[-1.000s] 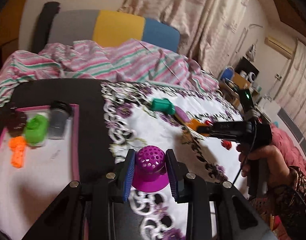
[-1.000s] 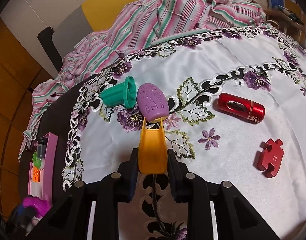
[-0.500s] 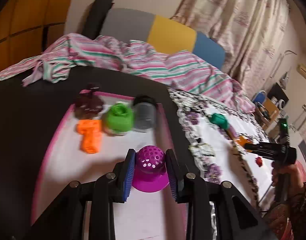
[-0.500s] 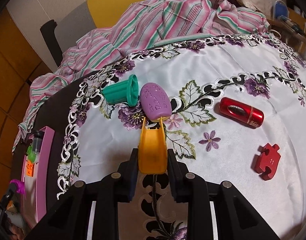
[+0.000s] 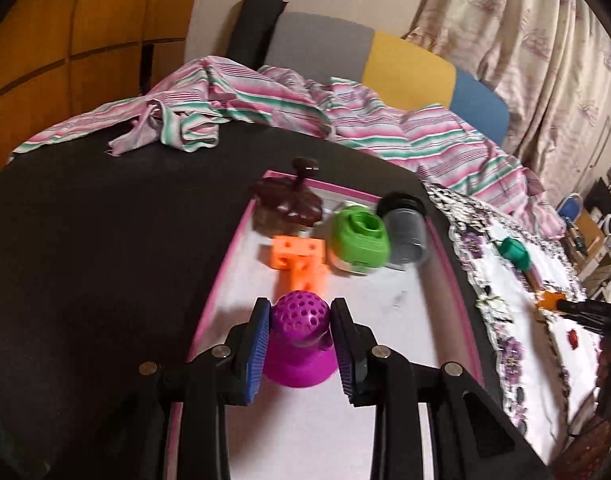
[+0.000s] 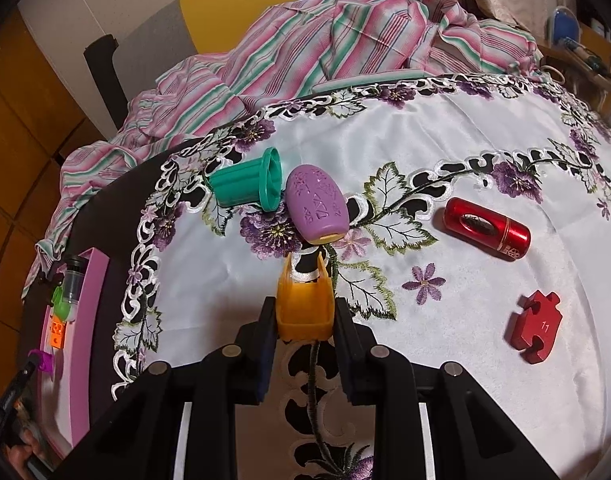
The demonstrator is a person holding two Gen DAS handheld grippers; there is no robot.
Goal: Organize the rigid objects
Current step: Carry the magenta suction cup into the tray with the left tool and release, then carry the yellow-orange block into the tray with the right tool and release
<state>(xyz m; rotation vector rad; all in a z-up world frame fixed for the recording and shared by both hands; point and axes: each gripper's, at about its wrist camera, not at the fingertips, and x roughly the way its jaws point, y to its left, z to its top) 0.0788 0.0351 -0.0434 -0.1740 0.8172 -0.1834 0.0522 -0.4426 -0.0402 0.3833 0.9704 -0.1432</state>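
Purple perforated cup [image 5: 300,342] clamped between left gripper [image 5: 300,344] fingers, over pink-rimmed tray [image 5: 445,248]; orange block [image 5: 299,260] just ahead. Right gripper [image 6: 304,312] closed on yellow piece [image 6: 304,308]; lilac oval [image 6: 316,204] ahead on cloth [image 6: 445,148].

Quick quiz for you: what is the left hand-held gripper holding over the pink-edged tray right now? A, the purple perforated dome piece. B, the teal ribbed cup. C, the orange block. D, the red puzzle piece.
A: the left hand-held gripper is closed on the purple perforated dome piece, above the pink-edged tray, where the orange block already lies apart from it.
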